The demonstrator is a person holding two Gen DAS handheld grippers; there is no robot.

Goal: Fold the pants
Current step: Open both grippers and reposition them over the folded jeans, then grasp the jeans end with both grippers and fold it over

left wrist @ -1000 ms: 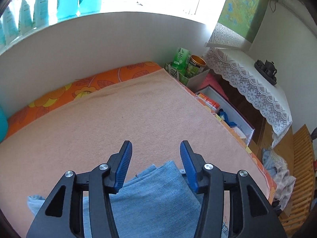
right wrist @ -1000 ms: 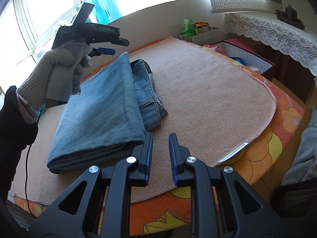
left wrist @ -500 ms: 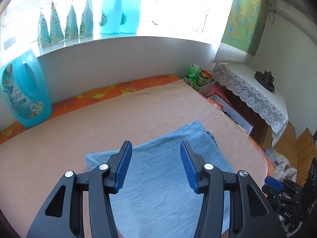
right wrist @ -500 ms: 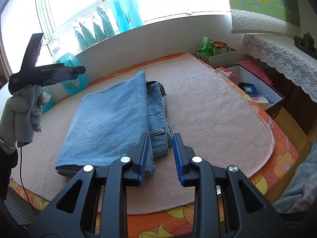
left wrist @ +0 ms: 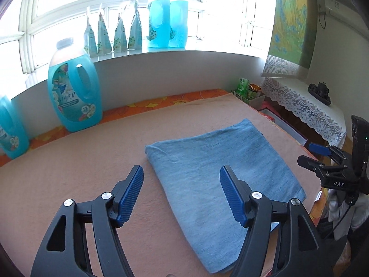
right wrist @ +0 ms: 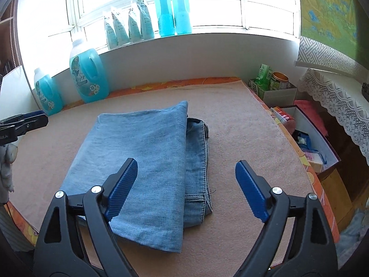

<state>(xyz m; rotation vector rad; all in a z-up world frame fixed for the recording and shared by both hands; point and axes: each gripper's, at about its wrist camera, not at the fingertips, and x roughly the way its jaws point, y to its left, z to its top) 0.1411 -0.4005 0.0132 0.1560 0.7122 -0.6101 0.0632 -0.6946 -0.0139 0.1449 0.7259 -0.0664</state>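
Folded blue denim pants (left wrist: 221,173) (right wrist: 147,161) lie flat on the peach-coloured table cover (left wrist: 92,161) (right wrist: 242,138), with the waistband part showing along the right side in the right wrist view. My left gripper (left wrist: 181,177) hovers above the pants' near left edge, its jaws opening with nothing held between them. My right gripper (right wrist: 186,170) hangs over the near end of the pants, jaws opening wide and empty. The right gripper (left wrist: 322,159) also shows at the right edge of the left wrist view, the left gripper (right wrist: 25,122) at the left edge of the right wrist view.
Large blue detergent jugs (left wrist: 73,92) (right wrist: 90,76) stand at the table's back left. Pouches and bottles (left wrist: 166,20) line the windowsill. A small box with cans (right wrist: 274,85) sits at the back right corner. An open storage box (right wrist: 306,143) and a lace-covered shelf (left wrist: 304,113) lie beyond the right edge.
Both grippers drew back and up from the pants. The right gripper's jaws went from nearly shut to wide apart; the left jaws widened too. The pants stay folded on the table.
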